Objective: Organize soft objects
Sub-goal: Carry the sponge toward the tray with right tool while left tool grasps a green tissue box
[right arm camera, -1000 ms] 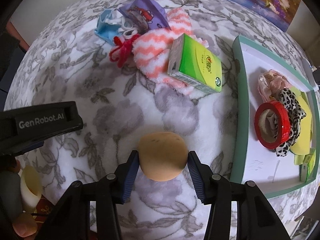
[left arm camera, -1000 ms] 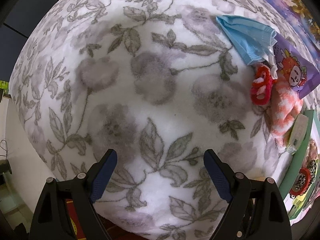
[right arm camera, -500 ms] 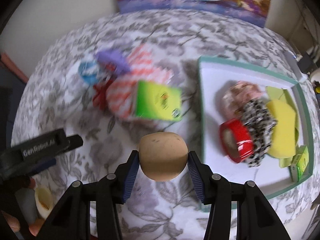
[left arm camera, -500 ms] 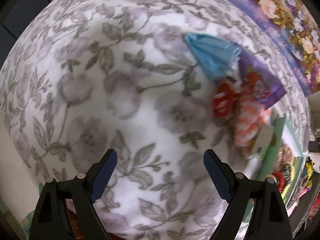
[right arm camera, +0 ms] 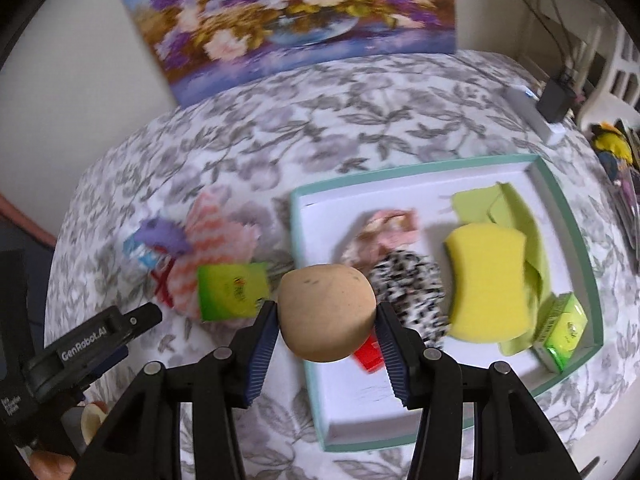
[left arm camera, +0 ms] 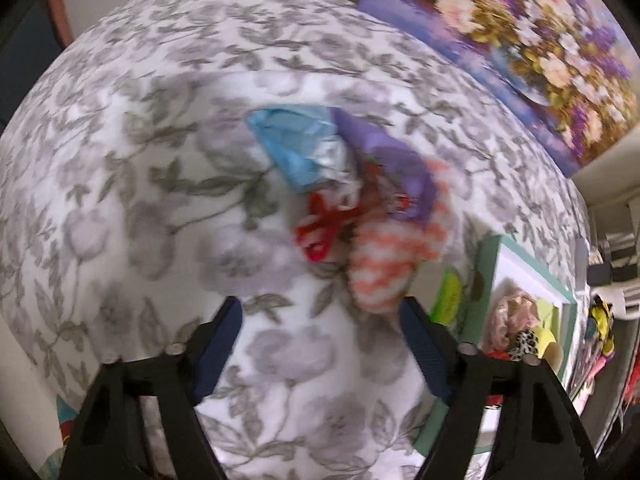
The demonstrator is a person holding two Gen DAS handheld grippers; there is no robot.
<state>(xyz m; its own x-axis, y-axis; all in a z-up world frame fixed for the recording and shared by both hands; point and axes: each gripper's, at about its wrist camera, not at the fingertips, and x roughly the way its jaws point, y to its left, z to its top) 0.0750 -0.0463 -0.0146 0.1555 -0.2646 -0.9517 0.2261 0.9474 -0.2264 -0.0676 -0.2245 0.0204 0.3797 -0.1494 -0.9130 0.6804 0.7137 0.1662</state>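
Note:
My right gripper (right arm camera: 326, 320) is shut on a tan round sponge (right arm camera: 326, 314) and holds it in the air over the near left edge of a teal-rimmed white tray (right arm camera: 308, 360). The tray holds a yellow sponge (right arm camera: 490, 280), green cloths (right arm camera: 520, 216), a leopard scrunchie (right arm camera: 408, 280), a pink fabric piece (right arm camera: 384, 224), a red item (right arm camera: 370, 354) and a green tissue pack (right arm camera: 564, 330). My left gripper (left arm camera: 320, 328) is open and empty above the floral blanket, facing a pile: blue mask (left arm camera: 296, 148), purple pouch (left arm camera: 392, 168), red-white tie (left arm camera: 324, 230), striped pink cloth (left arm camera: 388, 268).
A second green tissue pack (right arm camera: 232, 290) lies beside the pile, left of the tray. A flower painting (right arm camera: 296, 16) leans on the back wall. A white power strip with a black plug (right arm camera: 536, 108) lies at the far right. The left gripper's body (right arm camera: 92, 340) shows at lower left.
My right gripper has lifted and carried the tan sponge to the right, toward the tray. My left gripper has swung right, so the pile now sits ahead of it.

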